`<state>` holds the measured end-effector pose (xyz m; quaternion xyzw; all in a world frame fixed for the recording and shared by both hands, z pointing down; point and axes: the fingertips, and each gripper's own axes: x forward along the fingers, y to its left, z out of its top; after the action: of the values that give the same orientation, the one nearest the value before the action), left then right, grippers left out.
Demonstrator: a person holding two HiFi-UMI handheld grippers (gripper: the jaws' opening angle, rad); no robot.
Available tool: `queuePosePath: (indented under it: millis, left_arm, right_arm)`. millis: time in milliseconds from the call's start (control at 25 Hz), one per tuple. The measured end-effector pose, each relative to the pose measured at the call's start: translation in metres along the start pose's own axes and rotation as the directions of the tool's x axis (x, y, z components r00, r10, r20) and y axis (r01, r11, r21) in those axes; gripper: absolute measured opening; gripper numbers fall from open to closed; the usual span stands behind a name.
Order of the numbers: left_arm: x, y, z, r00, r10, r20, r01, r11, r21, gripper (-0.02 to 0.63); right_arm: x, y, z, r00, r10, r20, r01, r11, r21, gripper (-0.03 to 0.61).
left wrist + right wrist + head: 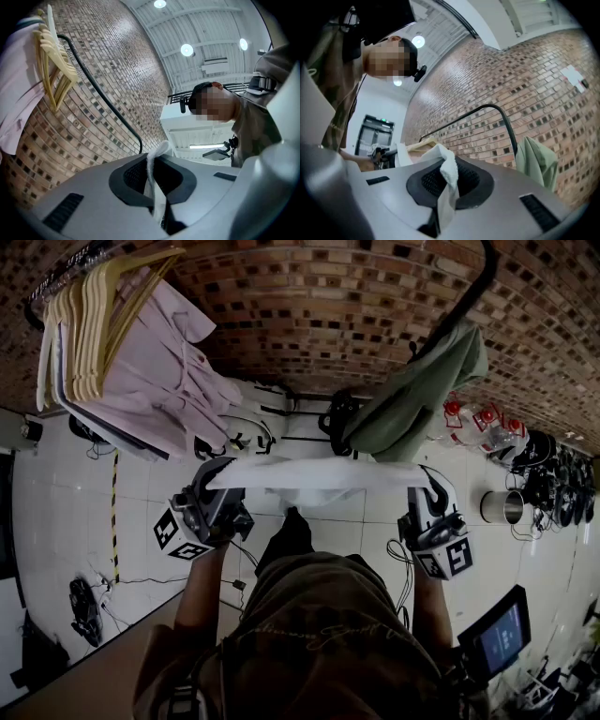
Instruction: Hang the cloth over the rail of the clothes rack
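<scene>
At the far left, pale pink shirts on light wooden hangers [141,362] crowd one end of the thin black metal rail [114,108] of the clothes rack. Below them, the left tool [217,479] is clenched on one end of the white cloth [314,474]; in the left gripper view, a narrow edge of fabric stands up between the closed jaws.

The cloth stretches flat and fairly taut across the middle of the head view, in front of the person's chest. It looks to be below the rail, apart from it, and not draped on anything. Its other end is pinched in the right tool [429,486], whose jaws are closed on a bunched corner in the right gripper view. Beyond it, a sage-green garment [422,390] hangs from the rail's right end.

The pick-up and spreading look finished, and both grips seem secure. What probably remains is lifting the cloth over the free stretch of rail between the shirts and the green garment, lowering it across, and letting go.
</scene>
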<state>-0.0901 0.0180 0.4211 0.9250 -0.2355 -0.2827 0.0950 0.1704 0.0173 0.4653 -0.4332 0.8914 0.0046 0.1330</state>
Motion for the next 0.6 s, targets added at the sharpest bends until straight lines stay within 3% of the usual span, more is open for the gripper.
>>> queuePosePath:
  millis: [120, 280, 440, 600]
  left_arm:
    - [0.007, 0.026, 0.017, 1.0, -0.018, -0.018, 0.019, 0.999, 0.046, 0.014]
    - [0.018, 0.053, 0.038, 0.997, -0.07, -0.011, 0.071, 0.993, 0.098, 0.014]
    - [0.034, 0.075, 0.064, 0.998, -0.051, 0.03, 0.047, 0.99, 0.131, 0.014]
    - [0.058, 0.076, 0.085, 1.0, -0.028, 0.008, 0.024, 0.949, 0.314, 0.014]
  right_arm:
    - [0.036, 0.002, -0.009, 0.998, -0.029, -0.054, 0.02, 0.988, -0.154, 0.015]
    - [0.075, 0.005, -0.006, 0.999, -0.019, -0.044, 0.011, 0.985, -0.174, 0.015]
    - [0.101, -0.007, 0.017, 1.0, -0.016, 0.016, 0.018, 0.986, -0.163, 0.015]
    - [0.119, -0.027, 0.052, 0.997, 0.02, 0.078, -0.006, 0.982, -0.187, 0.015]
